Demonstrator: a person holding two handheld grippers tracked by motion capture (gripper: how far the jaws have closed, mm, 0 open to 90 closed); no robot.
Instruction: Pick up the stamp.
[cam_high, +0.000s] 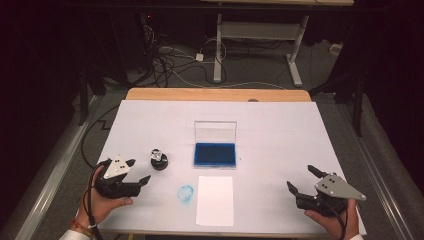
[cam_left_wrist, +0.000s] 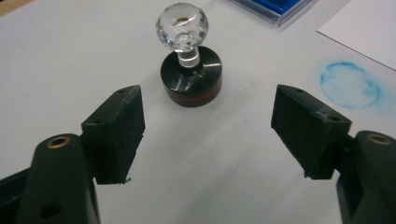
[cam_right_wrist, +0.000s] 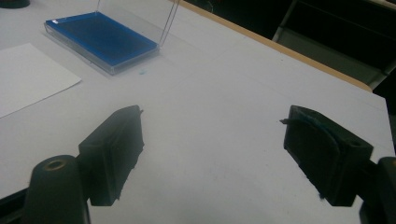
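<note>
A black round stamp (cam_high: 159, 160) (cam_left_wrist: 191, 74) with a clear faceted knob stands upright on the white table cover. My left gripper (cam_high: 137, 171) (cam_left_wrist: 208, 123) rests just short of it, jaws open and empty, pointing at the stamp. A blue ink pad (cam_high: 215, 154) (cam_right_wrist: 102, 39) lies in a clear case with its lid raised. In front of it lies a white sheet of paper (cam_high: 215, 200) (cam_right_wrist: 28, 77). A round blue ink smudge (cam_high: 186, 193) (cam_left_wrist: 350, 85) marks the cover left of the sheet. My right gripper (cam_high: 301, 180) (cam_right_wrist: 212, 140) is open and empty at the near right.
The white cover (cam_high: 280, 145) spans a wooden table whose far edge (cam_high: 215, 94) shows beyond it. Dark floor with cables and another table's legs (cam_high: 218, 55) lies behind. Open surface stretches between the ink pad and my right gripper.
</note>
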